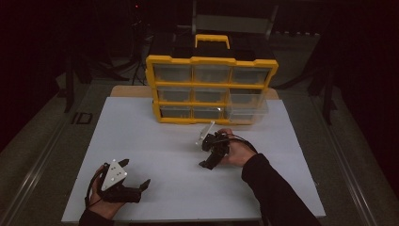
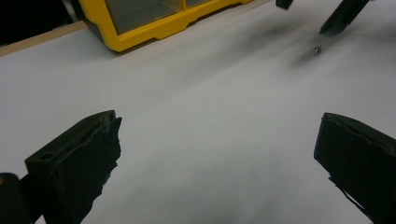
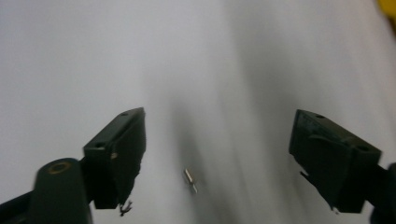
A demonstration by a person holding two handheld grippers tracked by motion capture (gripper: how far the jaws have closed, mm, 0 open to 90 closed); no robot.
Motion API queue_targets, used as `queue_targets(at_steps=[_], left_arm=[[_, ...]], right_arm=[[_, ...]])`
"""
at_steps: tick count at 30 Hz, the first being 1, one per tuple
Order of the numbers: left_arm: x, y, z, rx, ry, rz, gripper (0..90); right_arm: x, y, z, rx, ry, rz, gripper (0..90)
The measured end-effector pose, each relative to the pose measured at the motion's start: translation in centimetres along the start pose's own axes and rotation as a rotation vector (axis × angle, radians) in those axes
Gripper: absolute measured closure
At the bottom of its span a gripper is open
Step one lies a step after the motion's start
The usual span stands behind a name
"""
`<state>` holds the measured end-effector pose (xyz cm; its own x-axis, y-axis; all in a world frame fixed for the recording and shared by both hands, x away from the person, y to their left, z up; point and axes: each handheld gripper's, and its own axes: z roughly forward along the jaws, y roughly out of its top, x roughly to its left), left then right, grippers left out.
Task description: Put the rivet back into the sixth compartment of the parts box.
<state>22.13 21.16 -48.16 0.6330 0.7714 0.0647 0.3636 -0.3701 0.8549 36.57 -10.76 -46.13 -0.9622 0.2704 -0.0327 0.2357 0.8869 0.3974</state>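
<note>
A small metal part (image 3: 190, 180) lies on the white table top (image 1: 155, 141); it shows between the jaws in the right gripper view and as a tiny speck (image 2: 317, 48) in the left gripper view. My right gripper (image 1: 205, 154) hovers just over it at mid table, pointing down, open (image 3: 219, 126) with the part between its spread jaws but untouched. My left gripper (image 1: 136, 173) rests at the near left, open (image 2: 219, 135), with nothing between its fingers. The right gripper's jaw tips (image 2: 304, 18) appear far off in the left gripper view.
A yellow drawer organiser (image 1: 211, 89) with clear drawers and a yellow handle stands at the back of the table. Its lower right drawer (image 1: 247, 107) is pulled out. Dark floor and stand legs surround the table.
</note>
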Motion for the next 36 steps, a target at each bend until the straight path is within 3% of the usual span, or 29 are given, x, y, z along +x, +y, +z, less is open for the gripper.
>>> queue_targets(at_steps=[17, 18, 22, 23, 25, 30, 36], left_arm=[[0.0, 0.0, 0.0, 0.000, -0.001, -0.001, 1.0], [0.0, 0.0, 0.0, -0.001, -0.002, -0.001, 1.0], [0.0, 0.0, 0.0, -0.001, -0.002, -0.001, 1.0], [0.0, 0.0, 0.0, -0.001, -0.002, -0.001, 1.0], [0.0, 0.0, 0.0, 0.002, -0.003, 0.000, 1.0], [0.0, 0.0, 0.0, 0.002, -0.001, 0.000, 1.0], [0.0, 0.0, 0.0, 0.000, 0.000, -0.001, 1.0]], right_arm=[[-0.1, -1.8, 1.8, 0.077, 0.058, 0.004, 44.6], [-0.1, -1.9, 1.9, 0.094, 0.071, -0.003, 52.2], [-0.1, -2.1, 2.2, 0.127, 0.081, -0.014, 61.6], [-0.1, -2.2, 2.1, 0.138, 0.081, -0.026, 71.1], [0.0, -2.2, 2.0, 0.161, 0.085, -0.043, 76.7], [0.5, -1.7, 2.1, 0.202, 0.068, -0.095, 82.2], [0.3, -1.5, 1.9, 0.202, 0.072, -0.094, 82.3]])
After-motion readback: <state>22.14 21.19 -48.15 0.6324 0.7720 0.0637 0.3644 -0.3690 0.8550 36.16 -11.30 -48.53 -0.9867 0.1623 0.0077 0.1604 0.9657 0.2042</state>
